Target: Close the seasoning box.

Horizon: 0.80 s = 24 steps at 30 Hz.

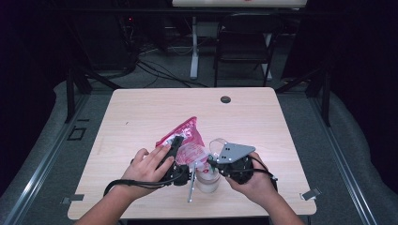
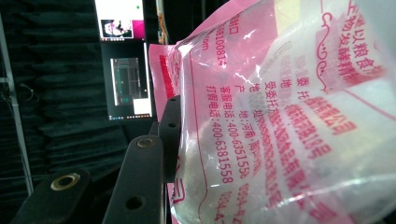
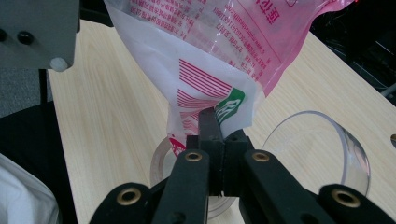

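Observation:
A pink and white printed plastic bag (image 1: 185,133) of white powder hangs tilted over a clear cup (image 1: 207,181) near the table's front edge. My left gripper (image 1: 179,146) is shut on the bag's bulging body; one black finger (image 2: 170,126) presses its side and the other is hidden behind the plastic. My right gripper (image 3: 215,122) is shut on the bag's lower corner (image 3: 229,107), pinching it just above the cup's rim (image 3: 161,161). In the high view the right gripper (image 1: 212,162) sits beside the cup, under its grey plate.
A second clear round container (image 3: 322,140) lies to the right of the cup, also seen behind the right gripper (image 1: 218,143). A thin metal utensil (image 1: 191,187) lies by the cup. The wooden table (image 1: 155,103) has a cable hole (image 1: 225,99) at the back; a chair (image 1: 244,42) stands beyond.

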Each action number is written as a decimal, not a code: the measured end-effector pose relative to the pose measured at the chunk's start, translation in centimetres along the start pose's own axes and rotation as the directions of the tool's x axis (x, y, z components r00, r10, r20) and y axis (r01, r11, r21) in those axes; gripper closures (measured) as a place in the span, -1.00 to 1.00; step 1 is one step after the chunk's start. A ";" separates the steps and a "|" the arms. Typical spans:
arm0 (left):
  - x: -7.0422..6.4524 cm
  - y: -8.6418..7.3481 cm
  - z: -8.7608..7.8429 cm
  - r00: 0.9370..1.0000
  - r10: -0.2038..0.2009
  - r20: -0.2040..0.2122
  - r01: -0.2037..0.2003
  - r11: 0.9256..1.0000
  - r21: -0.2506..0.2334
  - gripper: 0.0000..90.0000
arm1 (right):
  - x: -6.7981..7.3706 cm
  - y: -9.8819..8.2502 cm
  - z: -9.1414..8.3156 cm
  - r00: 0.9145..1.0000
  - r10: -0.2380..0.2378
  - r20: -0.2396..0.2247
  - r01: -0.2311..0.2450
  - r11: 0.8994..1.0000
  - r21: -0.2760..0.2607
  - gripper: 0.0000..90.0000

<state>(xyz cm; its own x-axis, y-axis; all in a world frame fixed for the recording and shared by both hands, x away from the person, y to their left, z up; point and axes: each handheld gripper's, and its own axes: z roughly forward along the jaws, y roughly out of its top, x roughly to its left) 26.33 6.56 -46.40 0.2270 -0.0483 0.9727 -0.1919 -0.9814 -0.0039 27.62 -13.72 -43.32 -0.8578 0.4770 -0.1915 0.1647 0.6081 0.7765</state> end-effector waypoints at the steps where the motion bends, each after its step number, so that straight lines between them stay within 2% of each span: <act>1: -0.1 -0.1 0.0 1.000 -0.010 0.011 0.010 1.000 0.006 0.44 | 0.0 0.0 0.0 1.000 -0.002 0.000 0.002 1.000 0.001 1.00; 2: -0.1 -0.1 0.0 1.000 -0.001 0.007 0.001 1.000 0.006 0.44 | 0.0 0.0 0.0 1.000 -0.002 0.000 0.002 1.000 0.000 1.00; 5: -0.3 -0.2 0.0 0.999 -0.026 0.028 0.025 0.999 0.024 0.44 | 0.1 0.1 0.0 1.000 -0.001 -0.002 0.001 1.000 -0.004 1.00; 8: -0.4 -0.4 0.1 0.999 -0.037 0.020 0.037 0.999 0.014 0.44 | 0.1 0.2 0.0 1.000 -0.004 -0.001 0.004 1.000 -0.003 1.00; 12: -0.6 -0.7 0.1 0.998 -0.053 0.028 0.052 0.998 0.020 0.44 | 0.2 0.3 0.1 1.000 -0.008 0.001 0.008 1.000 -0.006 1.00; 14: -0.6 -0.7 0.1 0.999 -0.043 0.030 0.042 0.999 0.032 0.44 | 0.2 0.4 0.1 1.000 -0.008 0.000 0.008 1.000 -0.004 1.00; 16: -0.7 -0.7 0.1 0.998 -0.053 0.035 0.052 0.998 0.033 0.44 | 0.2 0.4 0.2 1.000 -0.007 -0.003 0.007 1.000 -0.006 1.00; 20: -0.7 -0.8 0.1 0.998 -0.048 0.026 0.047 0.998 0.038 0.44 | 0.3 0.4 0.3 1.000 -0.008 -0.002 0.008 1.000 -0.005 1.00; 24: -0.9 -0.9 0.2 0.997 -0.069 0.035 0.068 0.997 0.044 0.44 | 0.2 0.4 0.3 1.000 -0.008 -0.004 0.008 1.000 -0.005 1.00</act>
<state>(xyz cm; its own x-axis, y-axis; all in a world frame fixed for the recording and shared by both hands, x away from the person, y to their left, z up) 26.46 7.44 -47.36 0.2728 0.0133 0.9620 -0.1338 -0.9897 0.0517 27.65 -13.12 -43.23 -0.8609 0.4696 -0.1956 0.1553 0.6087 0.7780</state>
